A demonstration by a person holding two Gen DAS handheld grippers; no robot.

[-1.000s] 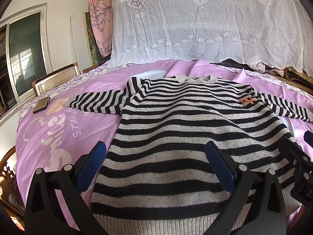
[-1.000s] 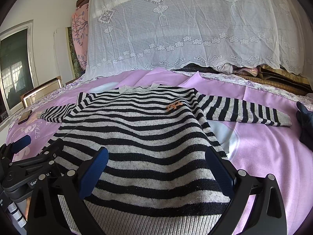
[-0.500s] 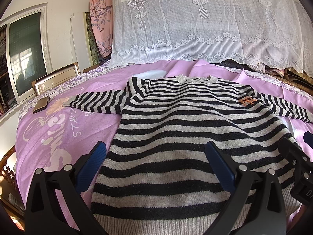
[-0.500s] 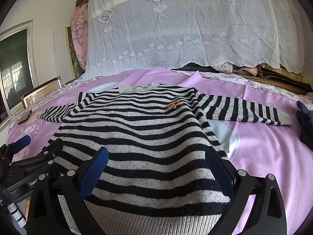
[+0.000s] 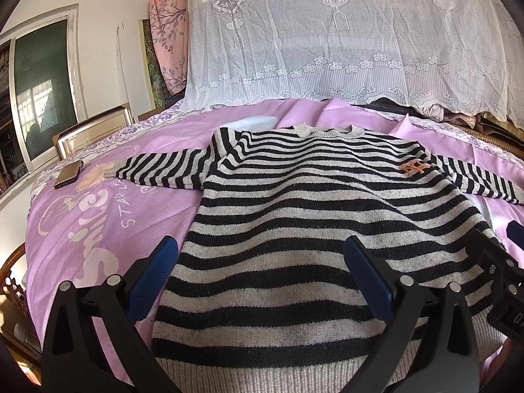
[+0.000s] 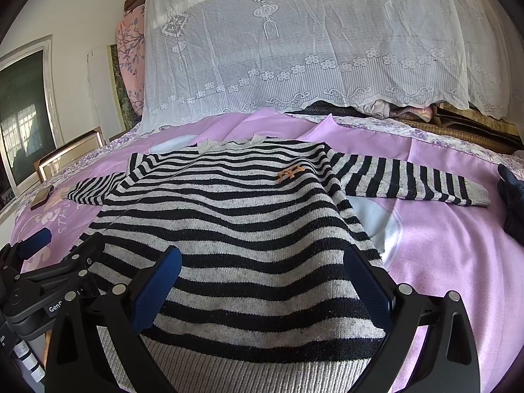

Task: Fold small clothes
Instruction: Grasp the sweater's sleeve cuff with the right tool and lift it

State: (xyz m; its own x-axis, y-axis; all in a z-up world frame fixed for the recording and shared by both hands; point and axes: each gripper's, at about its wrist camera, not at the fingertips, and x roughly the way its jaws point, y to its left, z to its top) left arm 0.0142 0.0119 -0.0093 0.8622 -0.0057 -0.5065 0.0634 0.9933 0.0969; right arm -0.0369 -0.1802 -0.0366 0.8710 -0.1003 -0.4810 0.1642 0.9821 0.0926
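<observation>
A black-and-grey striped sweater [image 5: 314, 209] [image 6: 235, 216] with an orange chest logo [image 5: 414, 168] lies flat, front up, on a pink bedspread [image 5: 98, 229], both sleeves spread sideways. My left gripper [image 5: 258, 249] hovers open above the hem, left of centre, with nothing between its blue pads [image 5: 157, 268]. My right gripper [image 6: 262, 255] hangs open over the hem's right part, also empty. Each gripper shows at the edge of the other's view: the right gripper [image 5: 501, 245] and the left gripper [image 6: 36, 245].
A phone [image 5: 68, 174] lies on the bedspread far left, near a wooden chair back [image 5: 91, 129]. A white lace cloth [image 5: 344, 39] covers piled things behind the bed. A dark garment [image 6: 511, 203] sits at the right edge. A window [image 5: 39, 91] is at left.
</observation>
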